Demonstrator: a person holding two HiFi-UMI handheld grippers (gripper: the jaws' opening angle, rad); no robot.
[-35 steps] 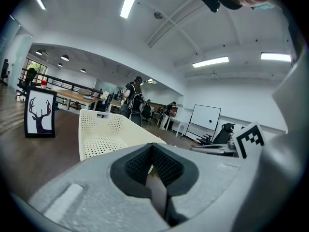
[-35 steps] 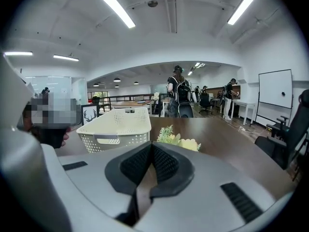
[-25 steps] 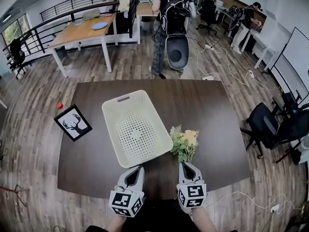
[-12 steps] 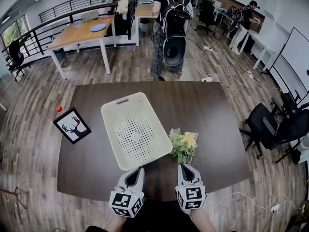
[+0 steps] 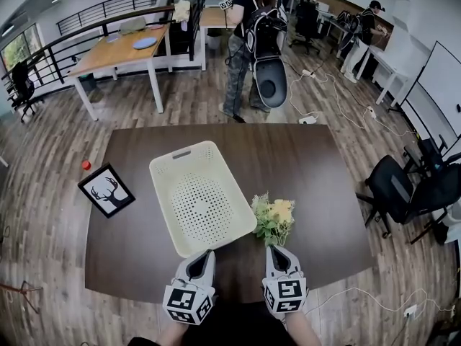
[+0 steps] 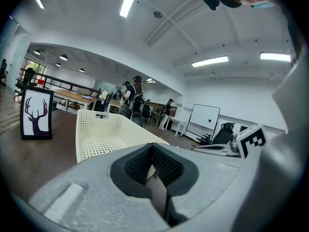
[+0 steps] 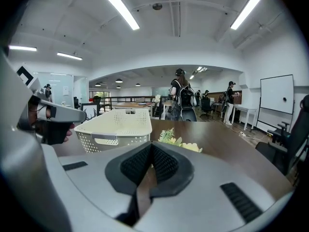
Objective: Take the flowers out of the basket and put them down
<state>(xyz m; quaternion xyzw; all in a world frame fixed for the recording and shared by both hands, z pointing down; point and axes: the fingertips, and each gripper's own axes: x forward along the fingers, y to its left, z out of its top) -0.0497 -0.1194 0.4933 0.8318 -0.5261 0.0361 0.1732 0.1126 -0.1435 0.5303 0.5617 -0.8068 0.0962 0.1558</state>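
The left tool [image 6: 152, 151] is holding its jaws pressed together with nothing between them, facing a cream perforated basket [image 6: 104, 132] that is sitting on the dark tabletop [image 6: 29, 163]. A framed deer picture [image 6: 36, 112] is standing upright at the left, apart from the basket.

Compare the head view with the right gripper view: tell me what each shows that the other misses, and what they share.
Only the head view: the perforated floor of the cream basket, with nothing in it, and a small red object on the wooden floor. Only the right gripper view: the ceiling strip lights and the right gripper with its pads pressed together, nothing between them. Both: the basket, the flowers on the table beside it, and the left gripper.
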